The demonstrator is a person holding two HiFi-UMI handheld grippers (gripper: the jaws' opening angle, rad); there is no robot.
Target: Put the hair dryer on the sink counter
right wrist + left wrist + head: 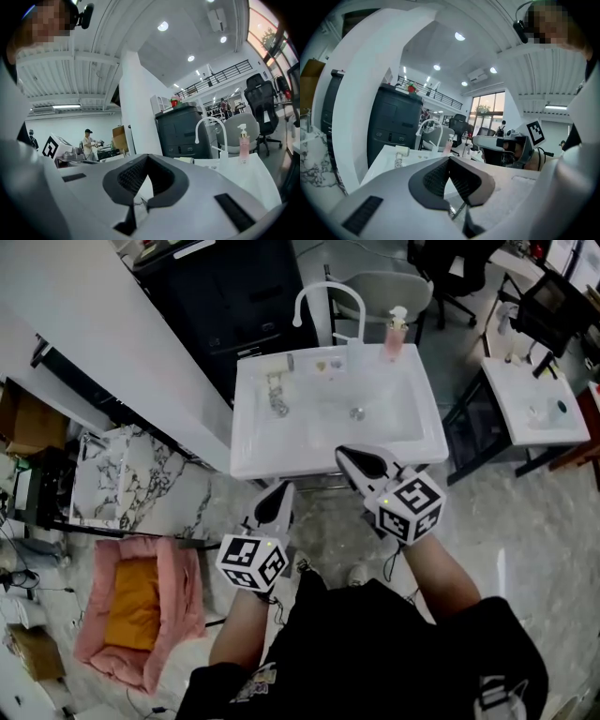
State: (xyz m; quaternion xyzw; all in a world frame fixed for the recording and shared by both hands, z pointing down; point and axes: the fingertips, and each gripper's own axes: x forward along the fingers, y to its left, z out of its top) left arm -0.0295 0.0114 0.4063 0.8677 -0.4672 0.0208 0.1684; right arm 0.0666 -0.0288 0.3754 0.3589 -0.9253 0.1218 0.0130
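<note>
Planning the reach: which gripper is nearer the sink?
The right gripper: its tips reach over the sink's front rim, while the left gripper hangs short of it.

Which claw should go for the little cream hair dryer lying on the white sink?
Left, probably. The cream hair dryer lies at the left side of the white sink, nearly straight ahead of the left claw; the right claw sits farther right. Both claws are shut and empty.

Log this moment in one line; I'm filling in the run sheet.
left tongs: shut, empty | right tongs: shut, empty | hair dryer: on left edge of sink
</note>
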